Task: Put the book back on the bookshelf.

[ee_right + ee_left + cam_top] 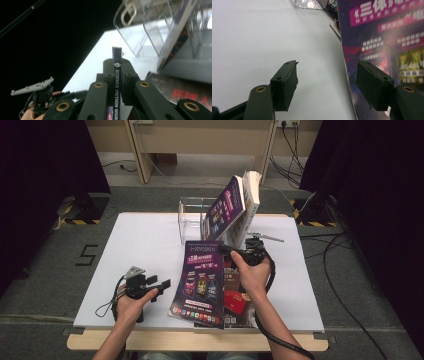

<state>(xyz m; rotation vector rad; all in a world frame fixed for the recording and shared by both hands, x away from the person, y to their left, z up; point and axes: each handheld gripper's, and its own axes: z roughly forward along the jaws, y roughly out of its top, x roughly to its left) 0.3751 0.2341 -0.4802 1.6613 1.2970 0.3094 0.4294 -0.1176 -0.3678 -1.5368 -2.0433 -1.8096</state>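
So the right hand-held gripper (227, 251) is pinching a thin purple magazine (202, 282) by its top edge, spine side. In the right gripper view you can see the spine (116, 85) reading "SCIENCE FICTION WORLD" clamped tight between the two black jaws, which are pressed nearly together on it. From the high view the magazine is hanging tilted, its top lifted off the table (145, 250) and its lower edge down near the front of the table, lying partly over a darker magazine with a red patch (239, 301) that is sitting flat underneath.

The left hand-held gripper (162, 284) is hovering just beside the purple magazine's left edge, jaws spread wide and pinching nothing. In the left gripper view the cover (387, 50) is filling the right side, one jaw sitting in front of the cover, the other over bare white table; can't tell if that jaw is actually touching the cover.

Farther back on the table, a clear plastic rack (192, 217) is standing with a couple of magazines (235, 207) leaning in it, tilted to the right.
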